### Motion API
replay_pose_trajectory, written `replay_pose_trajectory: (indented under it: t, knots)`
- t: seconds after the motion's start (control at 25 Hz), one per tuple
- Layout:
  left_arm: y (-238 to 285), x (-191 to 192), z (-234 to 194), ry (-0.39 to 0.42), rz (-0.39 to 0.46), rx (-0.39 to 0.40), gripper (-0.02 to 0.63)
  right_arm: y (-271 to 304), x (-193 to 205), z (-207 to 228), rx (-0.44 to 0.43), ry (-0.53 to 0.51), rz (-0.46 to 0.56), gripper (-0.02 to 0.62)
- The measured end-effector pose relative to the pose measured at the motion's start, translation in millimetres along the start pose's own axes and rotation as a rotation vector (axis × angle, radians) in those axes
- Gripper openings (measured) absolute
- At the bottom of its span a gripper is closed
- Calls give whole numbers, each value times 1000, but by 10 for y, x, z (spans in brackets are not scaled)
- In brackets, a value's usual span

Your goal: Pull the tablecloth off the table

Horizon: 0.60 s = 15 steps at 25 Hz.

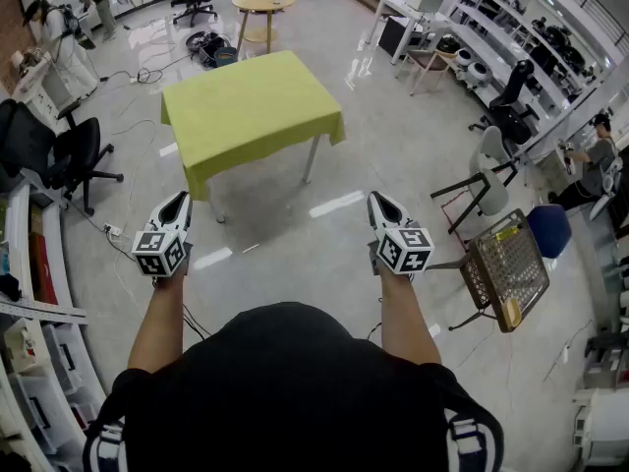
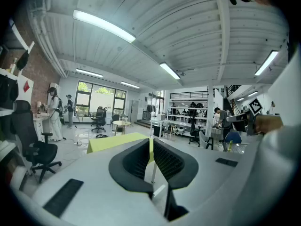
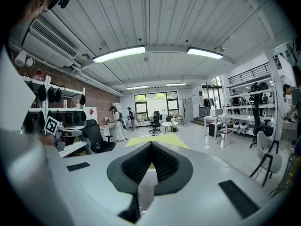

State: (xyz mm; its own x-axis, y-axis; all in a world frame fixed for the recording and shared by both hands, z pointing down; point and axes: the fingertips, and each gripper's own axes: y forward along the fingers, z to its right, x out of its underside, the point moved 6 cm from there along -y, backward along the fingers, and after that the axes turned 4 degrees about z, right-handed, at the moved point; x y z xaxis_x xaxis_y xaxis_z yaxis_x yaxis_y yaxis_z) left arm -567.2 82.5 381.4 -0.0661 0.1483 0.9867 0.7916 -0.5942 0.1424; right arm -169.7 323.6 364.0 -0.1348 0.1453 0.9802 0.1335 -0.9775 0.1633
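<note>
Not begun: tablecloth [image 1: 251, 106] lies fully over bench [image 1: 311, 158], well apart from left gripper [image 1: 178, 198] & right gripper [image 1: 379, 198]. Both jaws together, empty. Approach, grab, pull all left.

tablecloth [image 1: 251, 106]: plain yellow-green
left tool [image 1: 180, 198]: white shell, black ribbed pads, cube of black-and-white square markers
right tool [image 1: 378, 198]: white shell, black pads, black-and-white marker cube
floor [image 1: 295, 224]: glossy pale grey
round table [image 1: 263, 0]: light wood
office chair [image 1: 79, 155]: black
shirt [image 1: 295, 391]: black, white sleeve stripes
</note>
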Motion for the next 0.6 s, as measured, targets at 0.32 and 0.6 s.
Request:
replay_pose_trajectory:
  t: [0.32, 0.6]
  knots:
    - [-7, 66, -62, -11, -9, 14, 48, 22, 121, -29, 4, 8, -26, 17]
    - [-12, 99, -209, -20, -29, 11, 48, 67, 64, -82, 11, 47, -9, 17]
